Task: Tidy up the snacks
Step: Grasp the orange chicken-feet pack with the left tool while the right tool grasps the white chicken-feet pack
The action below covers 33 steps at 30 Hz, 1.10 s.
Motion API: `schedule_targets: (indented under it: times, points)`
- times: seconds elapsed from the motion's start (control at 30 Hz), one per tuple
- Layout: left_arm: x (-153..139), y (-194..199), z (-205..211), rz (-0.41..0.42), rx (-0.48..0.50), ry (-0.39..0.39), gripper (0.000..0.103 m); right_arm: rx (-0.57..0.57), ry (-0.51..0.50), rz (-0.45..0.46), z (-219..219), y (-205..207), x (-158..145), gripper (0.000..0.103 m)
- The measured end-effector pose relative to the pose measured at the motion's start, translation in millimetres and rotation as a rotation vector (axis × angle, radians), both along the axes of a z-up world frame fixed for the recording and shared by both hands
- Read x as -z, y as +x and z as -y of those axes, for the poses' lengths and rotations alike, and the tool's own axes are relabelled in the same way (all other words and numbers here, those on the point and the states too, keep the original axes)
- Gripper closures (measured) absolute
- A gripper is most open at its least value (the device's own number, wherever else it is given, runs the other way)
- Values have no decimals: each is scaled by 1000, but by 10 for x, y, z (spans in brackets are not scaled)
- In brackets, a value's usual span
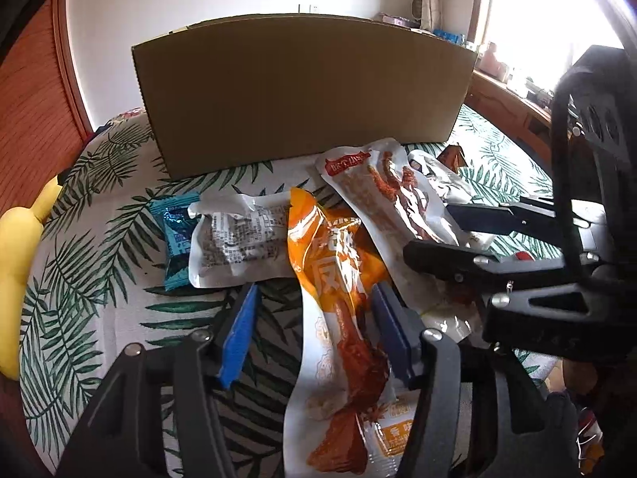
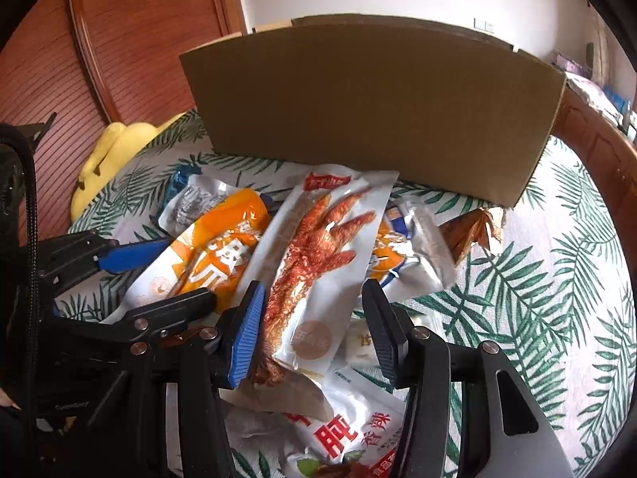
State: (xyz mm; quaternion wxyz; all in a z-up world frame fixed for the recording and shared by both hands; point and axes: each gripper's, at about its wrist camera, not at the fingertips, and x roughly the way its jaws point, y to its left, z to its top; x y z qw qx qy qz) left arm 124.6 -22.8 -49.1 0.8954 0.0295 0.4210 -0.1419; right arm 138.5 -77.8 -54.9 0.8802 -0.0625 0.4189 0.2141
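Observation:
Several snack packets lie in a heap on a leaf-print cloth in front of a tall cardboard box. My left gripper is open astride an orange chicken-foot packet; its right pad is at the packet's edge and its left pad stands clear. My right gripper is open astride a white packet printed with a red chicken foot, which lies flat and uncrumpled between its fingers.
A blue packet and a white packet with small print lie left of the heap. A silver-blue packet, a torn brown wrapper and a red-lettered packet lie on the right. A yellow plush toy sits at the left edge.

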Motion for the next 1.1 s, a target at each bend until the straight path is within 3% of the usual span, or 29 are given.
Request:
schedule_targets:
  times: [0.1,0.23,0.3,0.4,1.1]
  points:
    - [25,24,0,-12,21,-19,45,3,18,-19,36,36,6,51]
    - [-16,-5,84,13,62,-11,82,-19,-7,-9,23,21,13,55]
    - [-56,-37,110,31,60,3,85,-25,-13,-2,16,23,12,58]
    - [-60,-40,89,26,57,-14,86,-36,-44,25,23,0,6,62]
    - [-392,-191,-92,125,23,-68,89,-22,109,149,324,-240,-453,63]
